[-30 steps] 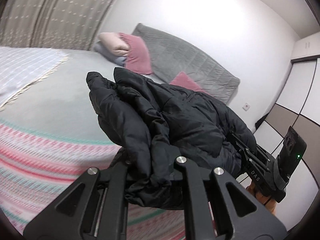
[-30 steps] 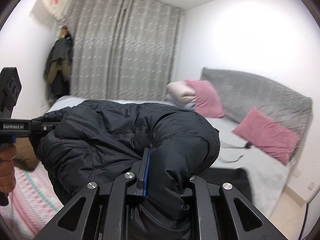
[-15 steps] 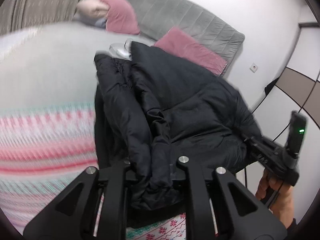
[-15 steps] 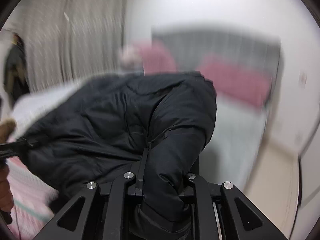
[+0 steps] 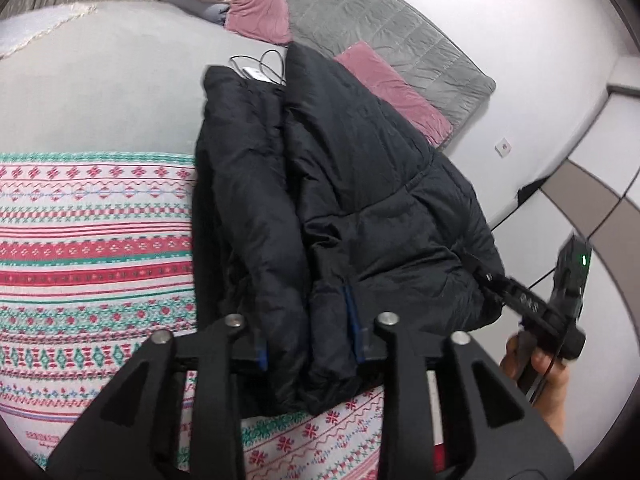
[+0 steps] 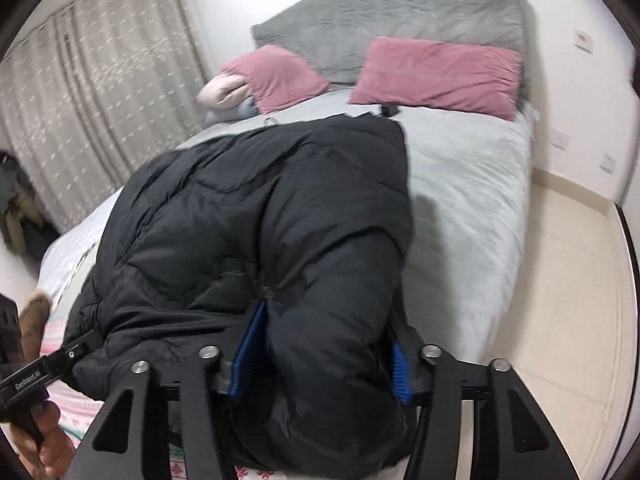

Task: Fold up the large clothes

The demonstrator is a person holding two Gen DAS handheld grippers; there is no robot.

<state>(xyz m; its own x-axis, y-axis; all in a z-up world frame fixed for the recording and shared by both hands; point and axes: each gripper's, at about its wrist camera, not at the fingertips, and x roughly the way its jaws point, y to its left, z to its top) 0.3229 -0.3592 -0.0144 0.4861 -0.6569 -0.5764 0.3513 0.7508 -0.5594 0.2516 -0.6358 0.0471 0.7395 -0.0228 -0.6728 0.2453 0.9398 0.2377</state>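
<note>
We have the black padded jacket (image 5: 352, 184) lying folded lengthwise on the bed (image 5: 100, 92), its near end over the patterned blanket (image 5: 88, 248) and its far end reaching toward the pink pillows (image 6: 436, 70). It sits there because the flat bed gives the thick padding somewhere to settle without sliding off.

Our left gripper (image 5: 308, 336) has just been opening: its jaws stand partly spread, with the near edge of the jacket between the blue pads (image 5: 262, 354), which appear no longer to press on it. Our right gripper (image 6: 320, 356) has also just been opening and is spread wider, the bulky right-hand fold bulging between its pads (image 6: 246, 354) rather than being pinched. Both sit at the same near hem, one at each corner, which we judge is how the fold was kept square as it came to rest.

We reckon this fold is laid and we are letting go. A white cable and small device (image 5: 256, 68) lie just beyond the far edge of the jacket. The padding may spring back, so pressing it flat would likely help.
</note>
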